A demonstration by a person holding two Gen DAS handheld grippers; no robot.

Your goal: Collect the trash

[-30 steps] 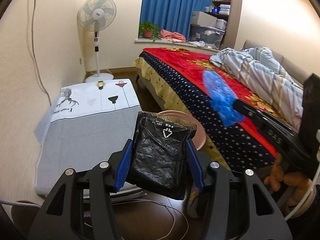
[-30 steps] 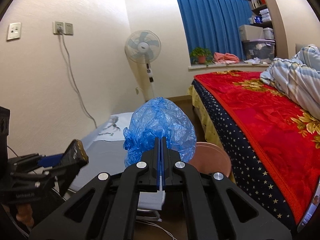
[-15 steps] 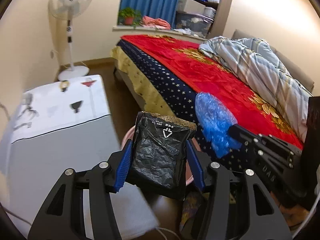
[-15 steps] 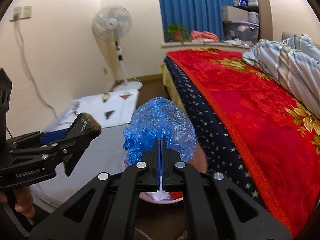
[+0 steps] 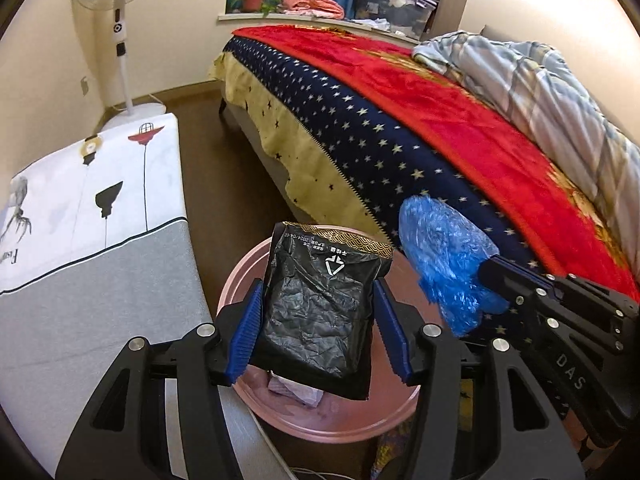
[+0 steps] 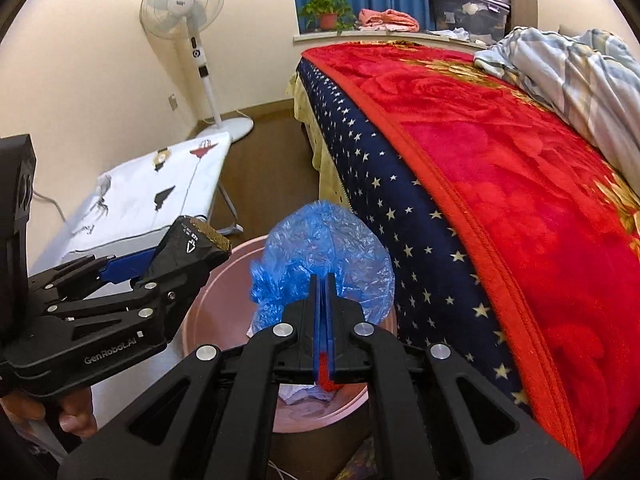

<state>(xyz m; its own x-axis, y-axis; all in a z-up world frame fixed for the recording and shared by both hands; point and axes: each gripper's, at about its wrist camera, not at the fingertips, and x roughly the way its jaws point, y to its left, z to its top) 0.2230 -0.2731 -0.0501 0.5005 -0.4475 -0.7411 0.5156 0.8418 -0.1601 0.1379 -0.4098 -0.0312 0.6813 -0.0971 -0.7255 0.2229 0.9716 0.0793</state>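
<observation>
Left wrist view: above the pink bin (image 5: 320,428), the left gripper (image 5: 318,332) is clamped on a black wrapper (image 5: 320,304). Just right of it, over the bin's rim beside the bed (image 5: 460,128), the right gripper (image 6: 322,312) pinches a blue plastic bag (image 6: 324,256).
</observation>
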